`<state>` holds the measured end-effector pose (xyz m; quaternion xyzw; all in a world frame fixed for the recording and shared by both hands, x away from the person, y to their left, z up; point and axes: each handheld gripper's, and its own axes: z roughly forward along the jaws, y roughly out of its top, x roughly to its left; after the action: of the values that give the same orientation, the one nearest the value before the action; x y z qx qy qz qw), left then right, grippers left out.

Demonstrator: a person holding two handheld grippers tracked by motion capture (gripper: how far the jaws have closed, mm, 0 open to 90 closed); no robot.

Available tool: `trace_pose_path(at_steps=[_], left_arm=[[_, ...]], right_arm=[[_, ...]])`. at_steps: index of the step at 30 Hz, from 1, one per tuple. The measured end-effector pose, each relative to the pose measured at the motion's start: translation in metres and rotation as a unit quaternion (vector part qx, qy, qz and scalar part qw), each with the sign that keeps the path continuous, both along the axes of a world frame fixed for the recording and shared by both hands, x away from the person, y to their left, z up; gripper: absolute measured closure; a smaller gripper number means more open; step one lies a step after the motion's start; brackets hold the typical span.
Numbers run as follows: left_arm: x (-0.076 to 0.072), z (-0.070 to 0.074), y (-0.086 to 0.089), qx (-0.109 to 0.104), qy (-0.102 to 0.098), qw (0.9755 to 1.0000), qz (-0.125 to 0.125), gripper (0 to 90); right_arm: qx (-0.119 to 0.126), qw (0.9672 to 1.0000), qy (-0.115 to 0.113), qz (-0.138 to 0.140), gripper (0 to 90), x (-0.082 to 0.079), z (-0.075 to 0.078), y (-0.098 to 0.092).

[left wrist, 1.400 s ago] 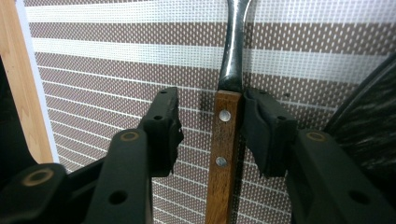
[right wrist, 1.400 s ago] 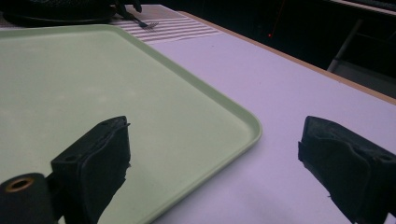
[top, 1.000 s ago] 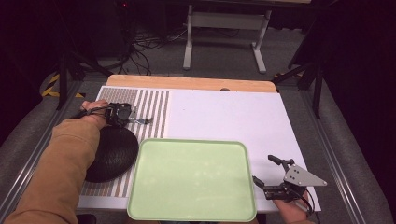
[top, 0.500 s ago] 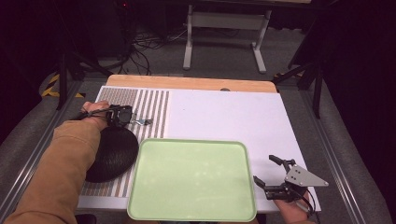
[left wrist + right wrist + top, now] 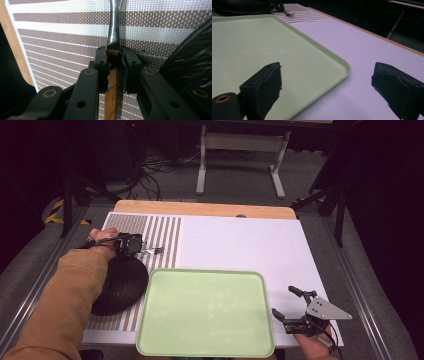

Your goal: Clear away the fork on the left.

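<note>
So the left gripper (image 5: 113, 67) has its jaws pinched on the fork (image 5: 113, 45) by its wooden handle, tines pointing away over the striped mat (image 5: 55, 37), black plate (image 5: 120, 285) right beside it. The right gripper (image 5: 327, 87) sits wide open over the tray's (image 5: 205, 315) corner, probably just waiting.

Right gripper (image 5: 325, 82): two black padded jaws wide apart, nothing between them. Left jaw hangs over the pale green plastic tray (image 5: 244, 42), right jaw over the white tabletop (image 5: 362, 47); tray's rounded corner sits between them. Far left: a black round plate (image 5: 242, 7) and a metal fork (image 5: 288, 13) on a brown-and-white striped woven placemat (image 5: 308, 16).
</note>
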<state>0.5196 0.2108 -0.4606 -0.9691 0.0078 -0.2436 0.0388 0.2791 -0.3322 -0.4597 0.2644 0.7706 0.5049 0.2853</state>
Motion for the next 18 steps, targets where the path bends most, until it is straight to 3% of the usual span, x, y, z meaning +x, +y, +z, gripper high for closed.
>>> trace_pose_path(at_steps=[5,11,18], left_arm=[[-0.001,0.001,-0.002,0.004,0.006,1.0,-0.003,77.4],[-0.005,0.008,-0.007,-0.002,-0.015,0.9999,-0.006,77.6],[-0.009,0.014,-0.009,-0.003,-0.023,0.9997,0.001,77.6]], right_arm=[[0.0,1.0,-0.001,-0.001,9.6,0.0,0.0,0.0],[0.001,1.0,-0.001,-0.001,9.6,0.0,0.001,0.0],[0.001,1.0,-0.004,0.0,9.6,0.0,0.001,-0.001]])
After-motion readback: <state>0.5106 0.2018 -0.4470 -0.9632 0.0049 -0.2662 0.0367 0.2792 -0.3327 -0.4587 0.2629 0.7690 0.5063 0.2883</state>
